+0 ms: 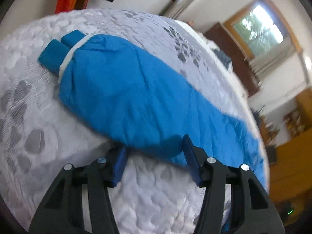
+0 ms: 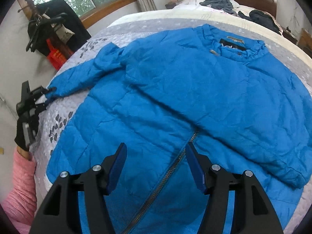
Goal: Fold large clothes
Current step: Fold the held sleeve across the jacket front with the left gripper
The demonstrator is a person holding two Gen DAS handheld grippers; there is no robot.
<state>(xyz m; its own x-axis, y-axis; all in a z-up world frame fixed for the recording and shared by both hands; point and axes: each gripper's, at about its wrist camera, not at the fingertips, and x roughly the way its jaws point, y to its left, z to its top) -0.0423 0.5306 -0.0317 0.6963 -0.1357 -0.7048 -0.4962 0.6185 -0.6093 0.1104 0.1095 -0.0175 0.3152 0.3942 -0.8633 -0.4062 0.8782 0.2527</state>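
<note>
Left tongs agape at jacket sleeve cuff.

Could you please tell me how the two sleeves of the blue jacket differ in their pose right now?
The left sleeve stretches out sideways onto the quilt, clear of the jacket; the right sleeve lies folded diagonally across the jacket's front. The left sleeve's cuff sits at the left gripper, whose jaws are open around it; the right sleeve's cuff lies free, with the right gripper open above the zipper. Both are blue and puffy.
</note>
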